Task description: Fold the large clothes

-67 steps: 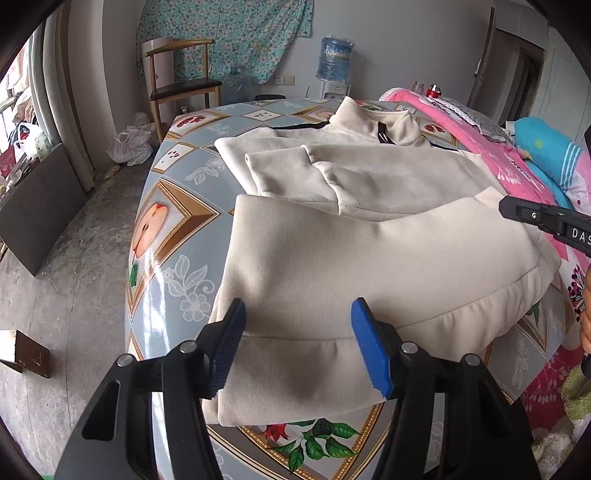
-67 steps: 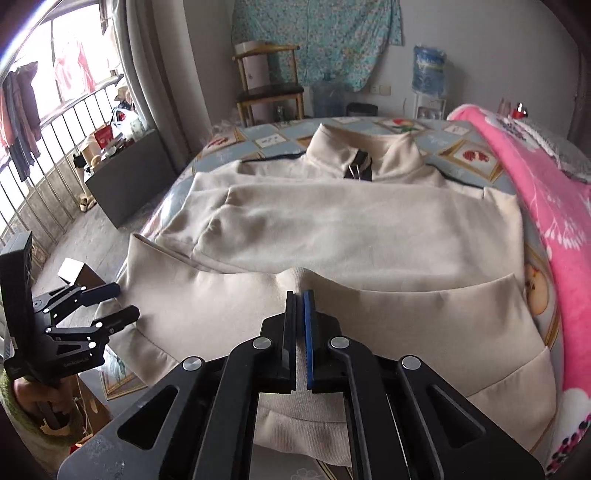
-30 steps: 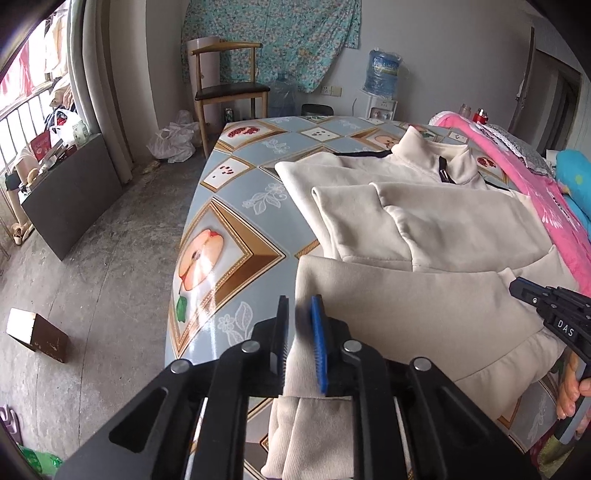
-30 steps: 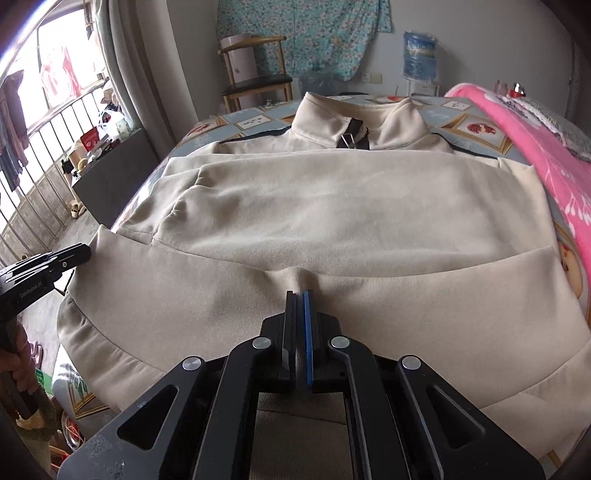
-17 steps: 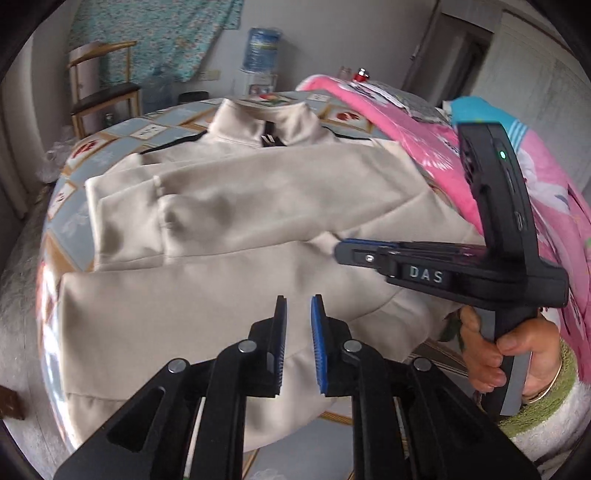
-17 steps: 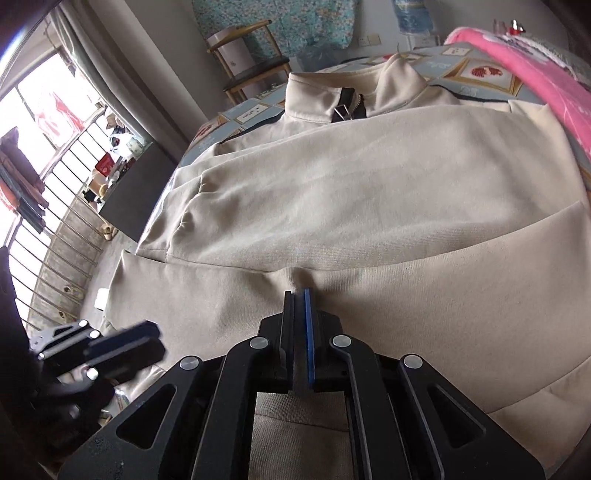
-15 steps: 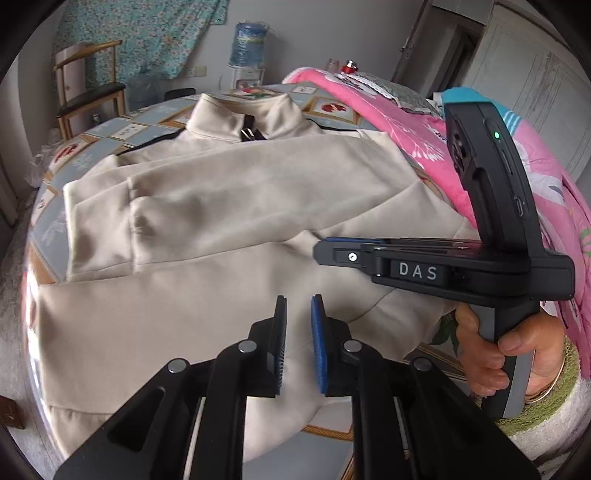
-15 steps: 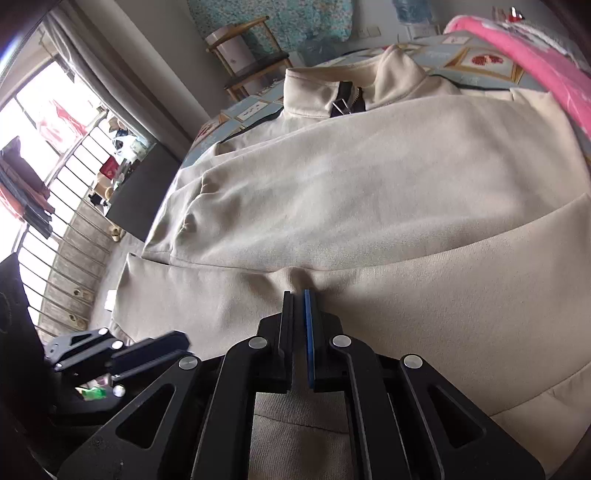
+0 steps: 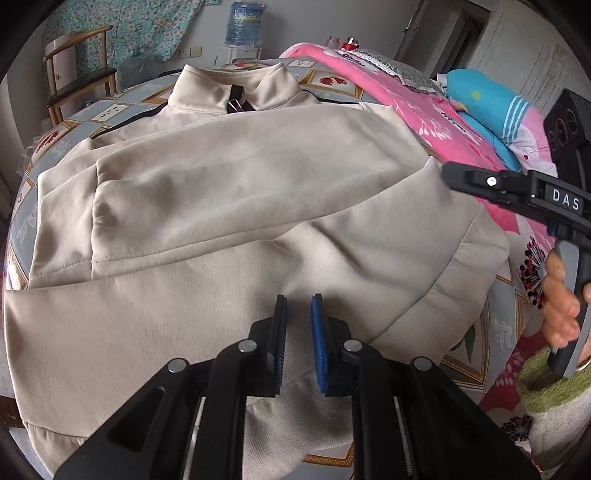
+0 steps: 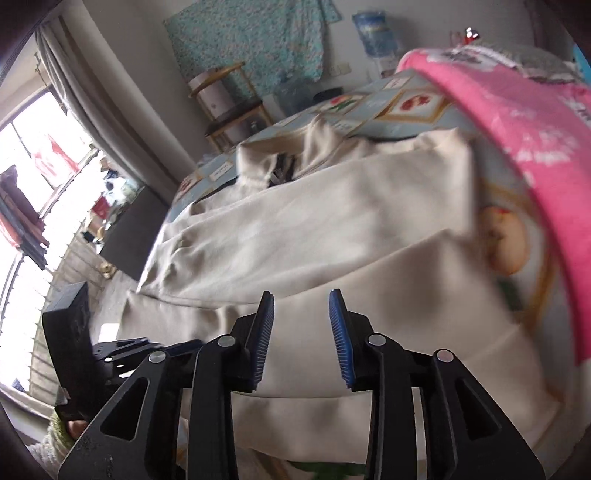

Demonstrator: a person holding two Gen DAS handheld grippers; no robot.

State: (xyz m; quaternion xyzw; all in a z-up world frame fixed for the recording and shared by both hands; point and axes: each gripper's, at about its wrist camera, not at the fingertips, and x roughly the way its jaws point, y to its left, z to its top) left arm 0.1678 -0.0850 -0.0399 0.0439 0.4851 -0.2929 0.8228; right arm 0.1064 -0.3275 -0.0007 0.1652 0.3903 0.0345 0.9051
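A large cream zip-collar sweatshirt (image 9: 236, 192) lies flat on the patterned table, sleeves folded across the chest and the hem folded up over them. It also shows in the right wrist view (image 10: 332, 229). My left gripper (image 9: 298, 306) hovers over the folded hem near the front edge, its jaws a narrow gap apart and holding nothing. My right gripper (image 10: 301, 306) is open and empty above the hem fold; in the left wrist view it (image 9: 458, 175) sits at the garment's right edge. The left gripper's body (image 10: 92, 347) appears at lower left.
A pink floral blanket (image 9: 424, 99) and a blue pillow (image 9: 487, 99) lie along the table's right side. A wooden chair (image 9: 74, 74) and a water jug (image 9: 243, 22) stand at the back wall. The table (image 10: 413, 99) has a fruit-pattern cover.
The right gripper has let go of the hem fold and opened, and has swung to the right. The left gripper has shifted right over the hem, its jaws still a narrow gap apart.
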